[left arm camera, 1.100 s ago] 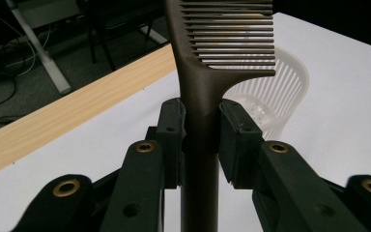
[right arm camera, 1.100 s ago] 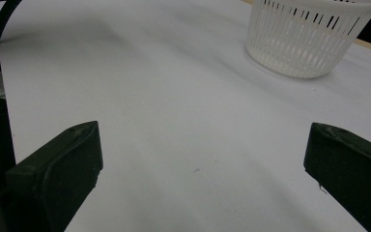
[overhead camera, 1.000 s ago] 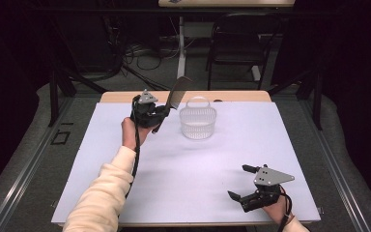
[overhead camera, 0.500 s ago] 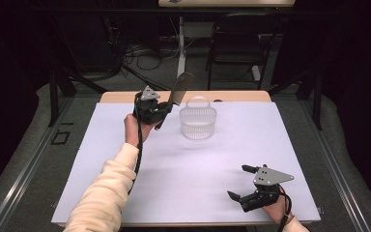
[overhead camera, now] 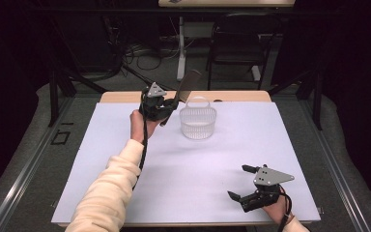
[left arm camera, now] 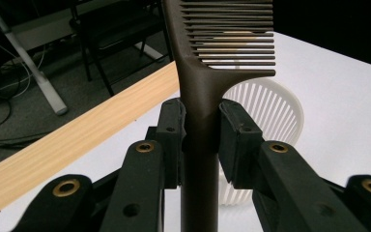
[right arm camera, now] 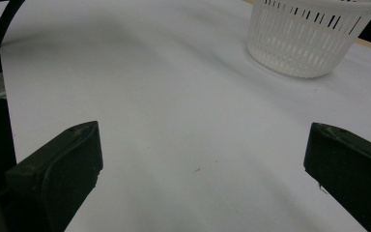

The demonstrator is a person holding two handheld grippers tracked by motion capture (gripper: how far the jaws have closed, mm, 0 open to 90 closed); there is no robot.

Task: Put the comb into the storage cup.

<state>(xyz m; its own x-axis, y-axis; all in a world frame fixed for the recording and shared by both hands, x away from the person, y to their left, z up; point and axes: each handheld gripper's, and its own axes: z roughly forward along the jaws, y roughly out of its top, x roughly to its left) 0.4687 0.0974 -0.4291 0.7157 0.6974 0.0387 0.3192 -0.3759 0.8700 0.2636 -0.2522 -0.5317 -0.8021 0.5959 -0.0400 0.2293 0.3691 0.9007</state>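
My left gripper (overhead camera: 170, 103) hovers over the far left of the table, shut on the handle of a dark brown comb (overhead camera: 189, 81). The comb's toothed end points up and to the right, above the left rim of a white slatted basket (overhead camera: 198, 123). In the left gripper view the two pads (left arm camera: 171, 133) clamp the comb (left arm camera: 200, 82) by its neck, with the basket (left arm camera: 275, 106) just behind. Near the front right corner, my right gripper (overhead camera: 236, 181) rests low with its jaws wide apart and nothing between them. The right gripper view shows the right gripper (right arm camera: 203, 159) over bare table and the basket (right arm camera: 314, 43) far off.
A white sheet (overhead camera: 125, 145) covers the table, and a wooden strip (overhead camera: 232, 95) runs along its far edge. Behind the table stand a dark chair (overhead camera: 236, 43) and a desk leg with cables on the floor.
My left gripper has carried the comb a little to the right and farther back, closer to the basket. The right gripper has stayed where it was.
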